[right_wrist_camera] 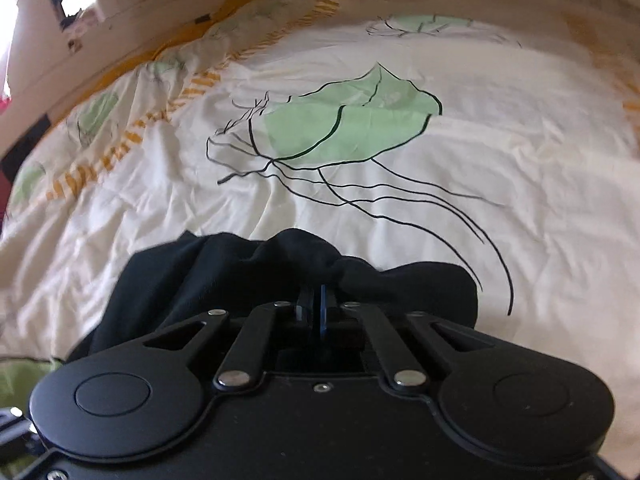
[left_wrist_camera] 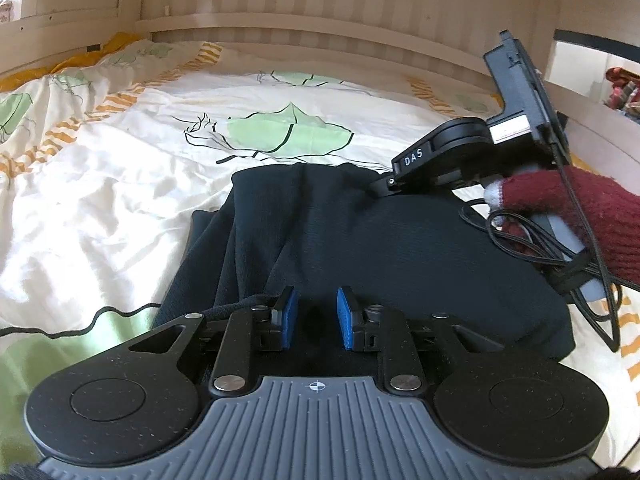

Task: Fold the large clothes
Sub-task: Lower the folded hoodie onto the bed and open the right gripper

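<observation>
The left gripper [left_wrist_camera: 317,317] stands narrow, its blue pads [left_wrist_camera: 289,316] a small gap apart over the black garment [left_wrist_camera: 360,248]; whether cloth sits between them I cannot tell. If it lifts with nothing pinched, that side would likely drop and the fold skew. The garment spreads ahead of and beneath it on the duvet [left_wrist_camera: 100,200]. The right gripper [right_wrist_camera: 316,312] is closed, seemingly on a bunched edge just ahead; a thin bite may slip.

Black garment [left_wrist_camera: 360,240], rumpled and bunched on the bedspread [left_wrist_camera: 120,184]
</observation>
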Action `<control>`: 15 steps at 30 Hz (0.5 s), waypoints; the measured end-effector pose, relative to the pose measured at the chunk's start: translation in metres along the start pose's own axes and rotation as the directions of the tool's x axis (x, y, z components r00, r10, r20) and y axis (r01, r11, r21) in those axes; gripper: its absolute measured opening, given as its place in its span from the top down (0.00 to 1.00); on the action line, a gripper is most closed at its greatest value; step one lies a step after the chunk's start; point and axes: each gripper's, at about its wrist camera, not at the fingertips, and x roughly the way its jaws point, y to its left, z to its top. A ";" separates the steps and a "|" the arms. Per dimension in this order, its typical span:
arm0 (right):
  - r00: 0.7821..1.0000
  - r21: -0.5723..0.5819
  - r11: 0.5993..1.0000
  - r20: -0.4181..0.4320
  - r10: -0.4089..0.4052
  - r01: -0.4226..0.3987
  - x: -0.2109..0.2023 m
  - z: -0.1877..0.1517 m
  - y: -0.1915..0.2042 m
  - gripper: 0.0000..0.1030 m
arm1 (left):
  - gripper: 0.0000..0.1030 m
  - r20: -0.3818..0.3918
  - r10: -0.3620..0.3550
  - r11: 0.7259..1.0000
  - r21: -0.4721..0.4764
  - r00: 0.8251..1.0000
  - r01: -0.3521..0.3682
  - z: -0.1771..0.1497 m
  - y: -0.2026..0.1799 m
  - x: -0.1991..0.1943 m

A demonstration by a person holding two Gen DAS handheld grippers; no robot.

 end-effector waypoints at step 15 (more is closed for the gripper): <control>0.963 0.053 0.997 0.259 -0.074 0.062 -0.098 -0.023 0.019 0.11 | 0.04 0.045 0.009 1.000 -0.024 0.999 -0.008 0.023 -0.002 -0.031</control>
